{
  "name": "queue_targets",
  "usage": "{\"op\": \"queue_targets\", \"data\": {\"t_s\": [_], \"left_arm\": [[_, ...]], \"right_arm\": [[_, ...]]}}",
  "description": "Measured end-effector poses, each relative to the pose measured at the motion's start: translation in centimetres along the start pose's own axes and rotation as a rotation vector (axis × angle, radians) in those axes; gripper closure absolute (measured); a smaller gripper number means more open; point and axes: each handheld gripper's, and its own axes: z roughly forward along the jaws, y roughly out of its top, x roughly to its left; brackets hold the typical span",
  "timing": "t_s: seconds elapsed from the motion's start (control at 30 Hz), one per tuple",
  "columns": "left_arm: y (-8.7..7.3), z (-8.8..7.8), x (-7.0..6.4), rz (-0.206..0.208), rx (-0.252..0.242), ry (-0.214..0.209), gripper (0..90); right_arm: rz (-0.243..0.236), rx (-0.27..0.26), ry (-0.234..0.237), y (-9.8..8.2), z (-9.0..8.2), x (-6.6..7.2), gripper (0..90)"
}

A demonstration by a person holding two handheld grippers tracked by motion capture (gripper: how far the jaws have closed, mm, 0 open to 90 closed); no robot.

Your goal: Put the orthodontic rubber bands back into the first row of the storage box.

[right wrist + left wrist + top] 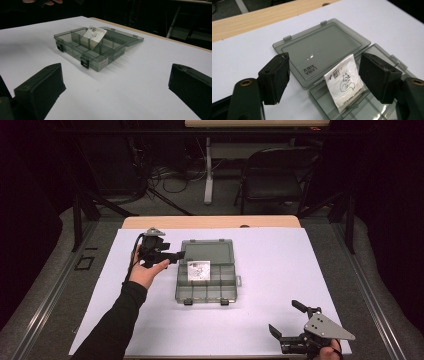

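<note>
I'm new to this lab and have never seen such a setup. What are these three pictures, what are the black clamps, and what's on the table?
No robot here: a person holds a hand-held two-jaw clamp in each hand. The high view looks down on the white-covered table; the other two pictures come from cameras riding on each clamp, looking along its black jaws.

On the table lies a smoky-grey transparent plastic compartment box, its lid folded open flat behind it. A small white packet printed with a squirrel drawing leans inside a compartment.

The left gripper hovers at the box's left edge, jaws apart, pressing on nothing. The right gripper rests at the table's near right corner, open and empty.
</note>
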Motion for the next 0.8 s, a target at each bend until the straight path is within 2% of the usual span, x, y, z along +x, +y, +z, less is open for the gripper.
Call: {"op": "queue_targets", "data": {"t_s": [0.2,0.3,0.6,0.77,0.8], "left_arm": [[0.0,-1.2,0.2,-0.005,-0.042,-0.015,19.4],[-0.2,-2.2,0.0,0.017,-0.065,-0.04,16.3],[-0.7,-4.3,-0.7,0.028,-0.147,-0.09,12.3],[-1.0,-5.2,-1.0,0.043,-0.165,-0.089,10.5],[-1.1,-5.4,-1.1,0.043,-0.165,-0.081,10.4]], "right_arm": [[0.0,0.002,0.001,0.0,0.0,0.0,0.0],[-0.001,0.002,0.002,0.0,0.0,0.0,0.0],[-0.002,0.0,0.0,0.0,0.1,0.0,0.0],[0.0,0.002,-0.001,0.0,0.1,0.0,0.0],[0.004,-0.019,-0.007,-0.1,0.2,0.1,0.0]]}}
